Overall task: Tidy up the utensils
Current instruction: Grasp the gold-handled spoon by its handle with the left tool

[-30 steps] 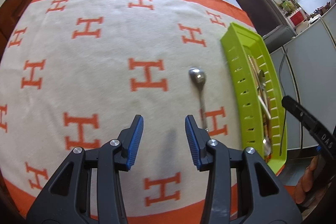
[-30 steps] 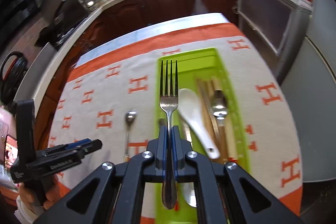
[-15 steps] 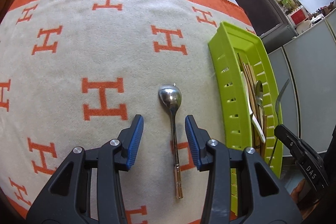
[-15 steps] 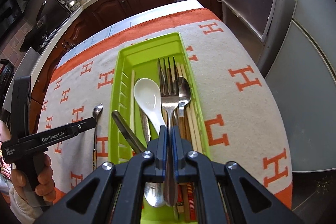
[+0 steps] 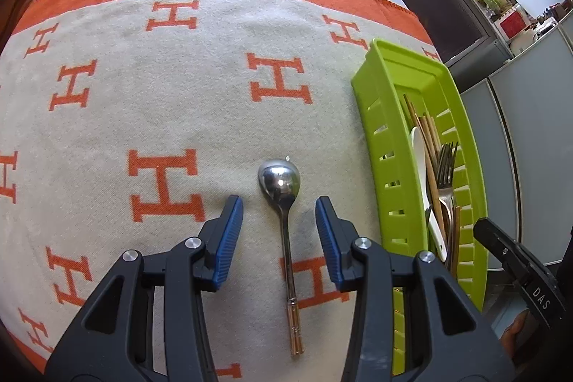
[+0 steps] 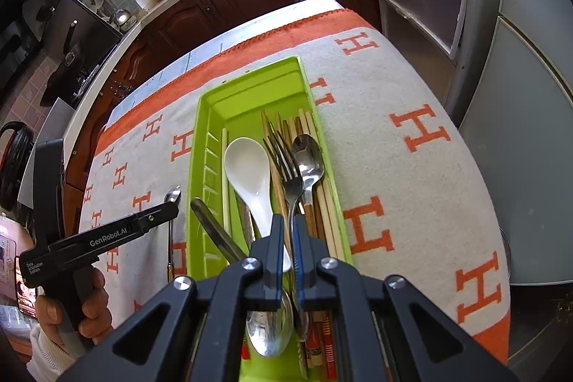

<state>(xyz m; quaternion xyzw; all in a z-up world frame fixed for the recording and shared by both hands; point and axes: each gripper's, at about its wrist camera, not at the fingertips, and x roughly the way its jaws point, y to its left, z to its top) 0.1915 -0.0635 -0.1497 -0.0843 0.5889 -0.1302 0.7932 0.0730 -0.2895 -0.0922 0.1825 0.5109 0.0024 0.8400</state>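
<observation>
The left gripper [image 5: 279, 213] hangs wide open and empty over a steel spoon [image 5: 283, 221] that lies on the blanket-covered surface [image 5: 161, 117] near its right edge, handle toward the camera, the neck of the spoon squarely between the blue pads [image 5: 229, 235], apparently lined up for a pick. Just right of the spoon sits the green tray [image 6: 204, 117], the evident home for the cutlery. Over the tray's near end the right gripper [image 6: 288, 238] is parted only a little; a fork [image 6: 286, 167] runs through the narrow gap, tines pointing away and resting on the pile, seemingly just set down or about to be let go. Beside it lie a white spoon [image 6: 250, 174], another steel spoon [image 6: 308, 156] and wooden chopsticks [image 6: 326, 203], all lengthwise.
</observation>
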